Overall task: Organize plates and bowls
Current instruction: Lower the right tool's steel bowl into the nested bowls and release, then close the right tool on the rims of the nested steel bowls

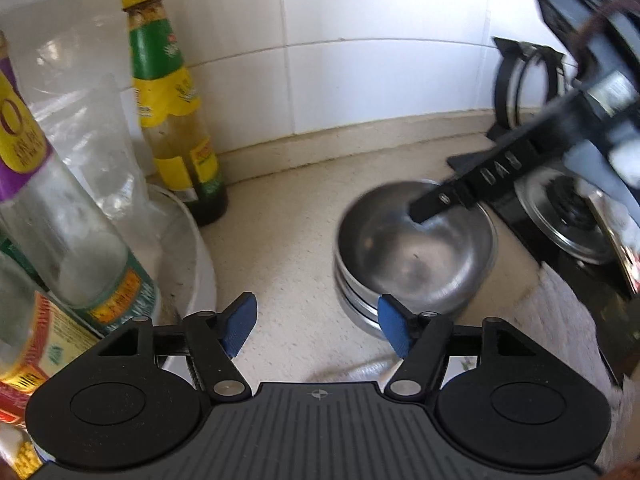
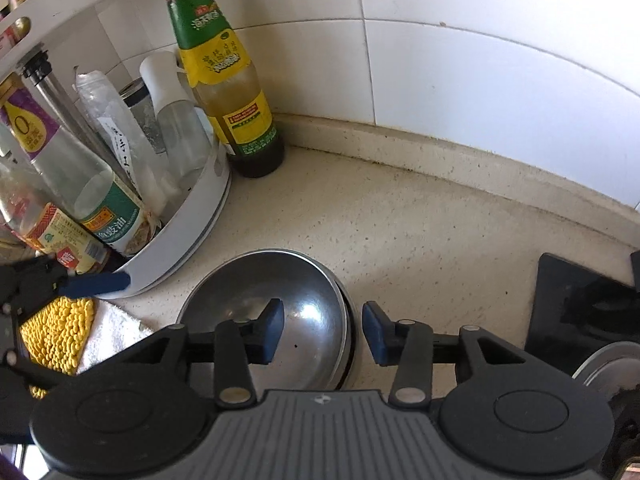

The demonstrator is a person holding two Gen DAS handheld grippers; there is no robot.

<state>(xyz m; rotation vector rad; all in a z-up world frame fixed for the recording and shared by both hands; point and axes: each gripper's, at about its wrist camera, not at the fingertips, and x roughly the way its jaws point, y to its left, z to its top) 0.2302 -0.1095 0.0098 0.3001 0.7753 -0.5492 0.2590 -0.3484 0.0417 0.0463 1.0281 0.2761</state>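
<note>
- Left wrist view: left gripper (image 1: 318, 326) spread wide above the speckled countertop (image 1: 280, 240), nothing between the blue pads (image 1: 240, 322).
- Stacked steel bowls (image 1: 416, 252) just ahead and to the right on the counter, right pad overlapping the near rim of the lower bowl.
- Right gripper (image 1: 420, 212) blurred, reaching in from the upper right, one black finger dipping over the far rim of the top bowl; spread not readable here.
- Sauce bottle (image 1: 176, 112) upright near the tiled wall, white condiment tray (image 1: 200, 268) at left.
- Right wrist view: right gripper (image 2: 323, 330) spread open, straddling the right rim of the steel bowls (image 2: 288, 292), left pad inside, right pad outside; contact unclear.
- Yellow cloth (image 2: 60, 332) at left, beside the tray (image 2: 188, 224).
</note>
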